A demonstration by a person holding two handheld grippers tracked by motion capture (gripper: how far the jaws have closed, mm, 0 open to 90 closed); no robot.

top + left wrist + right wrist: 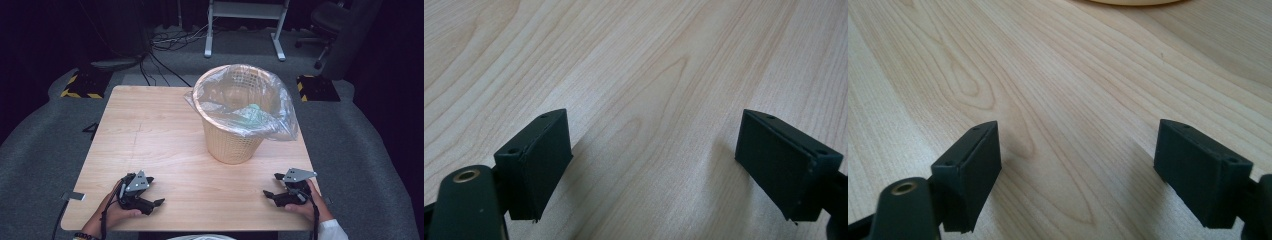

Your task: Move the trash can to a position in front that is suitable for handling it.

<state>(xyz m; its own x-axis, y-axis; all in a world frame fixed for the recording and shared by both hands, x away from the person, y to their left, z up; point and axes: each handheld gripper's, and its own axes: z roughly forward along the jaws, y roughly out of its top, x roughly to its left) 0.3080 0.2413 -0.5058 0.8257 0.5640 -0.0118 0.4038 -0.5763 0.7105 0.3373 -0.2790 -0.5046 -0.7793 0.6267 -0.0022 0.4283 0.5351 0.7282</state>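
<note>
A cream wicker basket (232,145) lined with a clear plastic bag (280,122) stands on the wooden table (150,130), right of centre; something pale green lies inside the bag. My left gripper (154,192) rests at the table's front left, held in a hand, jaws wide apart and empty. In the left gripper view its gripper (654,170) looks down on bare wood. My right gripper (272,186) rests at the front right, also open and empty. In the right gripper view its gripper (1078,175) frames bare wood, with the basket base (1133,2) at the top edge.
Grey carpet surrounds the table. Beyond it are a white desk frame (245,30), cables on the floor (170,40), an office chair (327,25) and two yellow-black striped blocks (82,85).
</note>
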